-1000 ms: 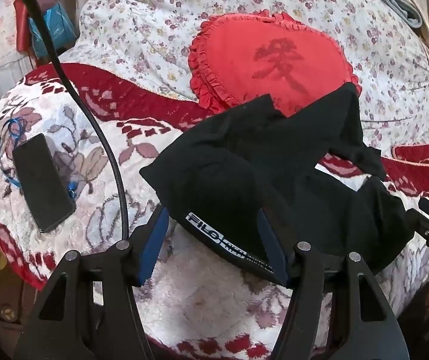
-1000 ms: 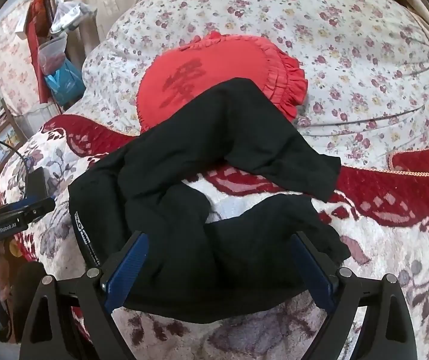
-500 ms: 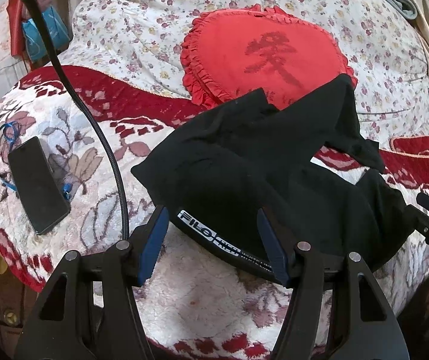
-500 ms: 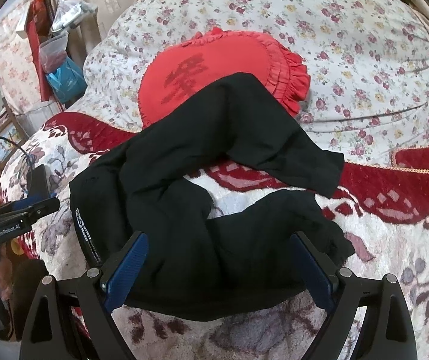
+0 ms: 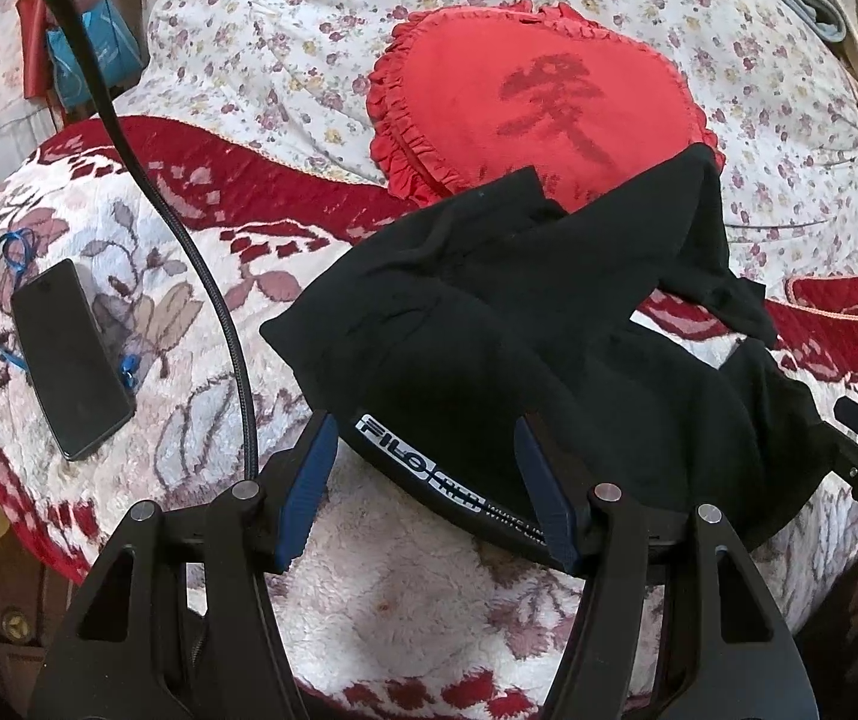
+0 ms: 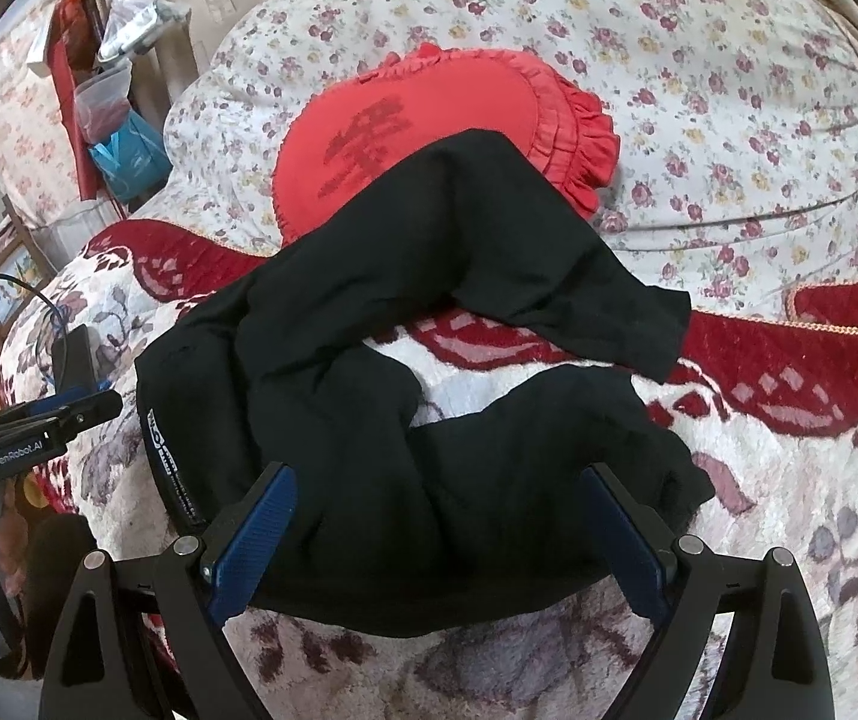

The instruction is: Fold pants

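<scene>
1. The left gripper (image 5: 423, 480) has its jaws spread wide, straddling the pants' printed waistband (image 5: 429, 474) without pinching it.
2. The right gripper (image 6: 438, 534) gapes wide over the pants' near edge, holding nothing.
3. The black pants (image 6: 405, 372) lie rumpled on the fleece blanket (image 6: 789, 480), one leg draped up over the red heart pillow (image 5: 519, 90).
4. A phone (image 5: 69, 360) lies on the blanket, well left of the pants.

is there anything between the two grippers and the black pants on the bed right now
Nothing visible. Both the left gripper and the right gripper hang open right over the near edge of the crumpled black pants. The black phone and black cable lie off to the side.
</scene>
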